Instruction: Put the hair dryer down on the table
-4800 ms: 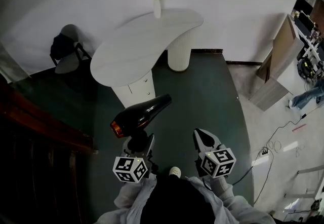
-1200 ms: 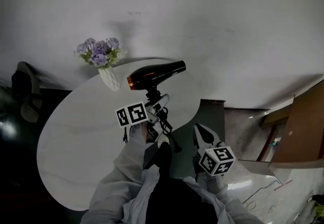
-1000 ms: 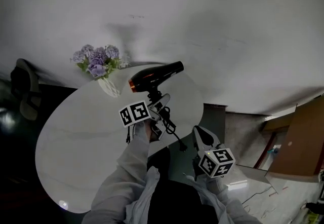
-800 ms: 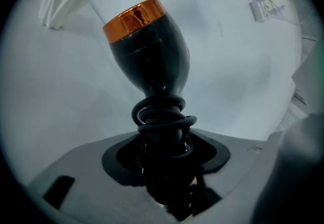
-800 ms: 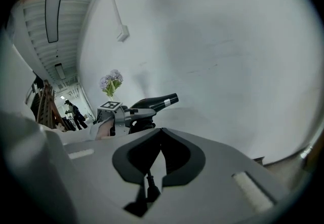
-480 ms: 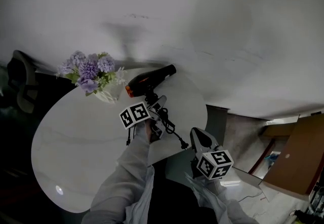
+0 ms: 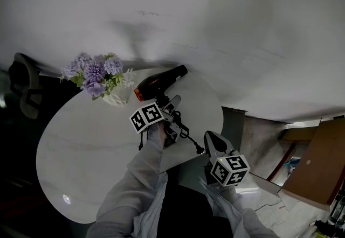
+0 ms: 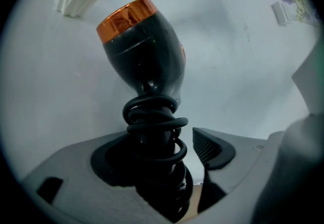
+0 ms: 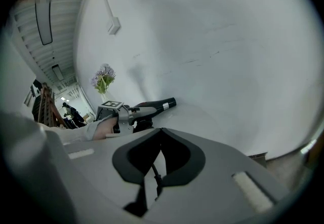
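The hair dryer (image 7: 160,81) looks down on the counter (image 7: 86,140). Our left claw (image 7: 172,109) is opening round its handle; our right claw (image 7: 211,141) is closed, empty. We just pull away.

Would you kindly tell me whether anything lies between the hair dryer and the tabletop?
Nothing visible does. The hair dryer is over a bare part of the table, with the flowers apart beside it. The left gripper has its jaws opening, the dryer between them.

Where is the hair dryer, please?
Head view: the hair dryer is at the table's far edge, right of the flowers, between the left gripper's opening jaws.
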A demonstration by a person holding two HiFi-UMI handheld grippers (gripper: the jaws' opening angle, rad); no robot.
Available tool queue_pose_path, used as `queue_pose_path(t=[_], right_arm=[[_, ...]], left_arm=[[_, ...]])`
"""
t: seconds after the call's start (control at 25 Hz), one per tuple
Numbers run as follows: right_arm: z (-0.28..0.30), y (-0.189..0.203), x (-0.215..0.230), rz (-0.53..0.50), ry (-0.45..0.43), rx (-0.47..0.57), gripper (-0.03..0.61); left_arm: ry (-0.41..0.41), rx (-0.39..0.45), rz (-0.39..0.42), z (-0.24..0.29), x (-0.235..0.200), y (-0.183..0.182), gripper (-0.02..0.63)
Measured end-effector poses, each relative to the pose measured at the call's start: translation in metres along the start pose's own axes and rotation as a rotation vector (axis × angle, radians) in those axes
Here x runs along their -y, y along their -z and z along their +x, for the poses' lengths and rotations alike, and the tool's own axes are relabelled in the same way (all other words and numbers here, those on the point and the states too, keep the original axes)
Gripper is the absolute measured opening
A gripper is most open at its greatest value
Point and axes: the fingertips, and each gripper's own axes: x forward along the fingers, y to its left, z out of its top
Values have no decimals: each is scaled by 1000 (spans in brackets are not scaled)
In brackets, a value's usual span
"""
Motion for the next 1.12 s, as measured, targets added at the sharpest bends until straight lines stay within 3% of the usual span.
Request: queue_pose_path(t=[0.08,0.32,0.6,0.8,0.92,1.12], right_arm=[[-2,0,-3,-4,-2,2,11],[-9,6,-6,-4,4,-3,11],[-11,8,-7,-8,6,1,11],[-14,7,-3,-4,16,12,11],[-16,7,-1,-2,22,16,11],[-23,6,-2,0,30,25,11]], left_arm=[[-12,9,33,-1,4,-1,386],[-170,-30,231,-1,1,6,442],[-450,-65,561,8,-7,23,462],[-489,-100,715,17,-11,35,463],[-505,-116,746,19,-12,37,465],[-503,-186,700,17,-12,33,463]])
